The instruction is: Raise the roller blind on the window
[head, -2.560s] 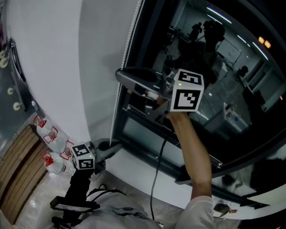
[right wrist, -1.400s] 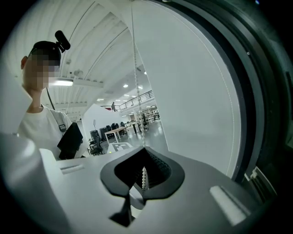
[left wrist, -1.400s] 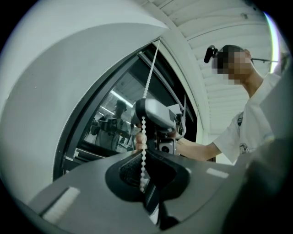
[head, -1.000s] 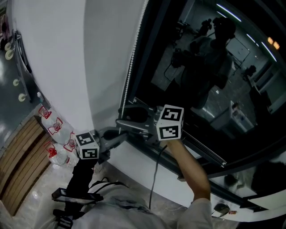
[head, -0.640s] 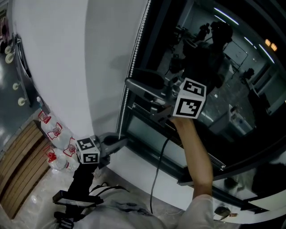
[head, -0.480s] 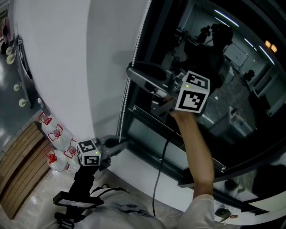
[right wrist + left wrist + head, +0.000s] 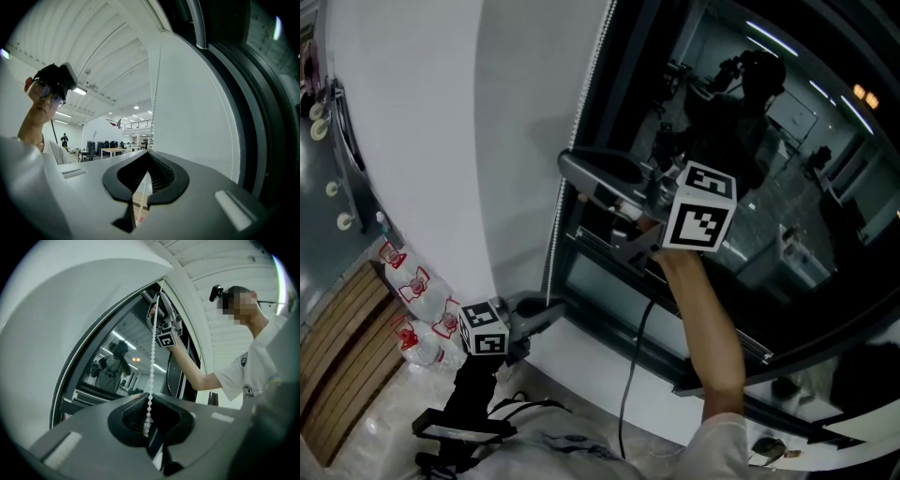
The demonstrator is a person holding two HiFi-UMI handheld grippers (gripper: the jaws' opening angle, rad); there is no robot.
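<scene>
A white bead chain [image 7: 581,103] hangs along the left edge of the dark window [image 7: 750,187]. My right gripper [image 7: 569,167] is high on the chain, pointing left. Its jaws have just been closing and now stand shut on the chain [image 7: 153,93], which passes between them in the right gripper view [image 7: 142,185]. Lower down by the sill, my left gripper [image 7: 555,307] is shut on the same chain [image 7: 152,362], which rises taut from its jaws [image 7: 147,426] to the right gripper [image 7: 153,311]. I cannot make out the blind's fabric.
A white wall [image 7: 441,141] curves away left of the window. Water bottles with red labels [image 7: 417,286] and a wooden slatted bench [image 7: 342,375] are on the floor at lower left. A black cable [image 7: 628,375] hangs from the right gripper over the white sill [image 7: 600,370].
My right gripper has climbed from near the sill to a higher point on the chain and has stayed there for the last half second. The left gripper has stayed put.
</scene>
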